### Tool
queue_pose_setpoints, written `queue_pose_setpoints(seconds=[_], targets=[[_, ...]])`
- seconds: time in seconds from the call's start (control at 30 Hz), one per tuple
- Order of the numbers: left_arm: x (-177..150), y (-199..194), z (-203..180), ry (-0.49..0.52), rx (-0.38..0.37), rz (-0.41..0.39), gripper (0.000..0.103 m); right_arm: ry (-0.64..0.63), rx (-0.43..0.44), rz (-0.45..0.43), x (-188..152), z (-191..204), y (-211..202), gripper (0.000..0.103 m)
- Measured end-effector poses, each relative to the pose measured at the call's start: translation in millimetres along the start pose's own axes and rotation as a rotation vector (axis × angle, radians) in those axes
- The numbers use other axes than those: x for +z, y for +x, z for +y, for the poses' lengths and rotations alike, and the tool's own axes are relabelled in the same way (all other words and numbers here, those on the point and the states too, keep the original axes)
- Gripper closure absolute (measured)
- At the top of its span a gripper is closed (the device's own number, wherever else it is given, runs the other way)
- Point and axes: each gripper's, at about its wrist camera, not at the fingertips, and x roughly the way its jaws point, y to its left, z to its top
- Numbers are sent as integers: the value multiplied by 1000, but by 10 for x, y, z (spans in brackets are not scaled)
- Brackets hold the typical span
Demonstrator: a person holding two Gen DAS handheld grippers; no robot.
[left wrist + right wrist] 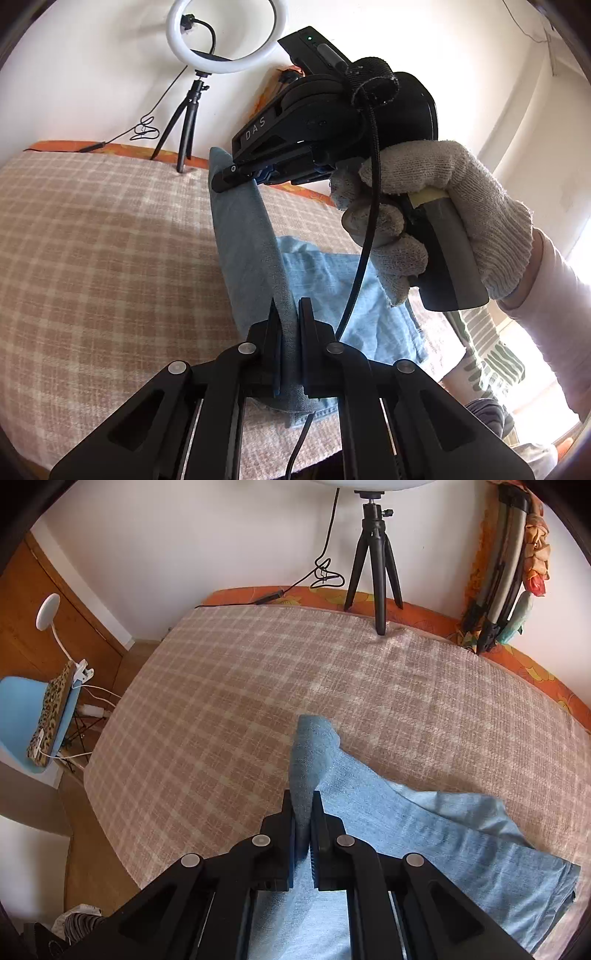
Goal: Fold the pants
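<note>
Jaws of both grippers are clamped on denim: the left gripper (289, 314) pinches a raised ridge of the pants (243, 240), and the right gripper (302, 805) holds the same lifted edge further along, its tips closed on the cloth, as the left wrist view shows, where it sits in a gloved hand (436, 218). Between the two grips the fabric stands up off the bed (221, 686) as a taut band, while the rest of the light blue pants lies spread on the checked blanket, trailing toward the near right side in the right wrist view. A ring light on a small tripod (375, 557) stands at the far edge of the bed, well apart from the garment. Judging by how things lie, the fold is under way but not finished: one edge has been picked up and is hanging in the air, not yet laid over the remaining cloth. What seems left is to carry that edge across, set it down squarely, release, and likely make at least one more fold to bring the pants into a compact shape.
</note>
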Motion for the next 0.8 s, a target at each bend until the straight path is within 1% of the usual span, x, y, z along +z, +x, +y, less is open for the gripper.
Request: queue_pose_setpoints(seconds=[0.17,0.23,0.47,0.63,0.73,0.8], targets=[[103,72,-450,100,-30,10,97,49,20,-80,-130,-424,-466,100],[116,149,-620,119,-50,21,97,70,17,-107,-211,-613,-639,100],[130,561,-1326,199,-131,71,97,146,-21,-182,-602,-1374,-1141,100],[60,977,-1796,234,-196,131,97,223,-42,-207,-930,-2039,-1376,100],[-24,1221,-2048,256,-220,171,97,271,-43,-214,-1146,-2420,-1426,100],[-86,1390,-2151,265,-230,200,97,301,-44,-217,-1263,-2667,-1403,100]])
